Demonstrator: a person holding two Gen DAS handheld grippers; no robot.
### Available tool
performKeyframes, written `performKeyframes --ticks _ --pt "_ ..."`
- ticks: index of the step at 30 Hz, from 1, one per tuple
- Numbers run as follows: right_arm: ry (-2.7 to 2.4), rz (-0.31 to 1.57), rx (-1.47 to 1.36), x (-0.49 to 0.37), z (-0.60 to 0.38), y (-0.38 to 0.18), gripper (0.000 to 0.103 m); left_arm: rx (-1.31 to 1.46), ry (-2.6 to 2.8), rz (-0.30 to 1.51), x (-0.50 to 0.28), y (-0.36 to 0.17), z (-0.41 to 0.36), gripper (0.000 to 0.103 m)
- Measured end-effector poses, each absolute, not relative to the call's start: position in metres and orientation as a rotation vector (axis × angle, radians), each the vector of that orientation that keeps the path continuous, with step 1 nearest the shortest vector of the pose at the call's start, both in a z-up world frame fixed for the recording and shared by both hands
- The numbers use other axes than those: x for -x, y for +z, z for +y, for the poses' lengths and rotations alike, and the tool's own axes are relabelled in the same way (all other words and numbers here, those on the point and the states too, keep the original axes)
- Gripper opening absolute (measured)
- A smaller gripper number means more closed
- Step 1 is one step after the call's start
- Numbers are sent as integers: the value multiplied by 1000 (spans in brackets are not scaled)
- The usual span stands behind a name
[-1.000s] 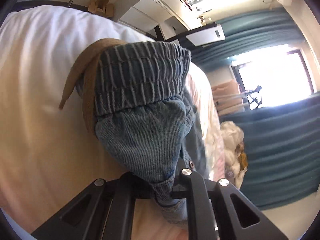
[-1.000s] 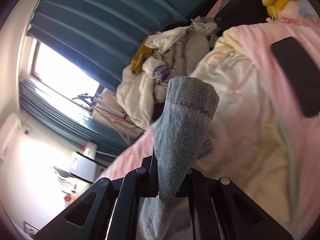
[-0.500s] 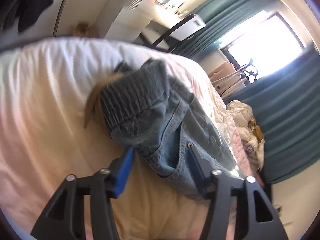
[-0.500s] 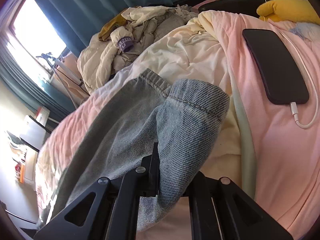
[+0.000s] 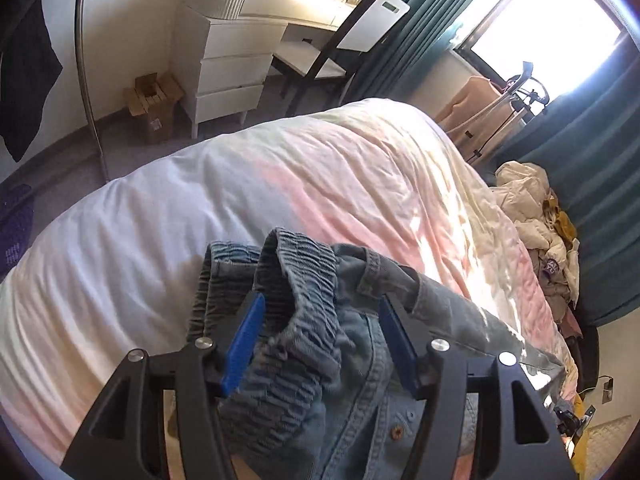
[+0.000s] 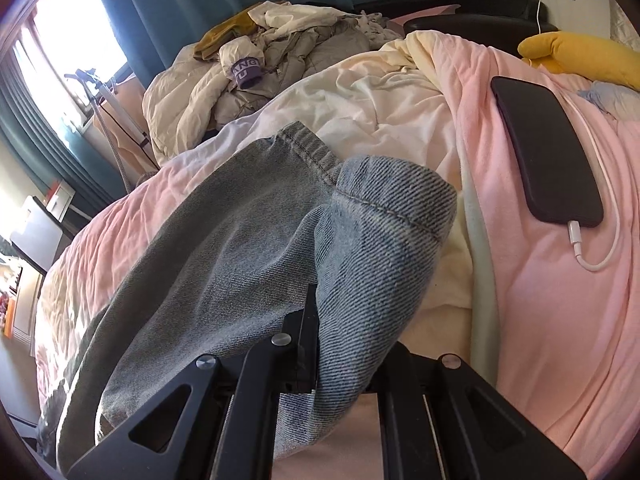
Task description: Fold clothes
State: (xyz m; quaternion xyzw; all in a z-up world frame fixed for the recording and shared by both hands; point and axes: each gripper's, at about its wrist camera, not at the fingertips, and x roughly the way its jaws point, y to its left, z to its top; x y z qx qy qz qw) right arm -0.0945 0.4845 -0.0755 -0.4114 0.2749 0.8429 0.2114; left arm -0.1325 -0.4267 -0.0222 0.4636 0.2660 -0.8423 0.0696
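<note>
Jeans (image 6: 224, 248) lie stretched across the pink-and-cream duvet (image 5: 320, 184), with the elastic waistband (image 5: 296, 280) bunched at my left end and a hemmed leg cuff (image 6: 384, 216) at my right end, just short of the phone (image 6: 548, 152) charging on the duvet.

My left gripper (image 5: 320, 332) stands spread wide, its blue pads on either side of the waistband with slack cloth between them and nothing pinched. My right gripper (image 6: 348, 344) is clenched on the cuff, the denim pressed against its left finger and draping over the right one.

I judge the denim heavy and fairly stiff for cloth, rough enough that it should not slip. It should hold a crease but sag under its own weight if lifted from one point. The thick seams look like the best places to grip: the gathered waistband on my side and the stitched hem on the other.

Much is hidden. My own frames cover the fabric nearest me in both views. I cannot make out where the second leg ends, nor how the middle of the jeans lies. Sun glare washes out the duvet beside the waistband.
</note>
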Motion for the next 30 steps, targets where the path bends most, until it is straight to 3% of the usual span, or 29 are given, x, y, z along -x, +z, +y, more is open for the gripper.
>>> performKeyframes --ticks 8,10,11,12,13,14,24,30 --pt "2282 857 1125 102 490 -81 6 -1599 -2499 753 174 -60 -415 60" --pt "2271 853 1126 105 489 -82 6 -1594 -2519 687 176 -62 -409 52" --pt "2270 847 1125 105 488 -82 6 -1587 -2524 687 176 -63 -408 43" --pt "2270 841 1123 106 488 -82 6 -1580 -2526 700 175 -65 -408 27" --pt "2269 835 1121 107 488 -82 6 -1572 -2529 712 174 -66 -408 22" --pt "2272 837 1114 107 488 -81 6 -1565 -2531 725 173 -68 -408 10" --pt "2466 981 887 94 488 -44 6 -1318 -2597 783 136 -15 -429 8" --pt "2619 1194 662 88 492 -15 6 -1319 -2510 790 137 -30 -448 8"
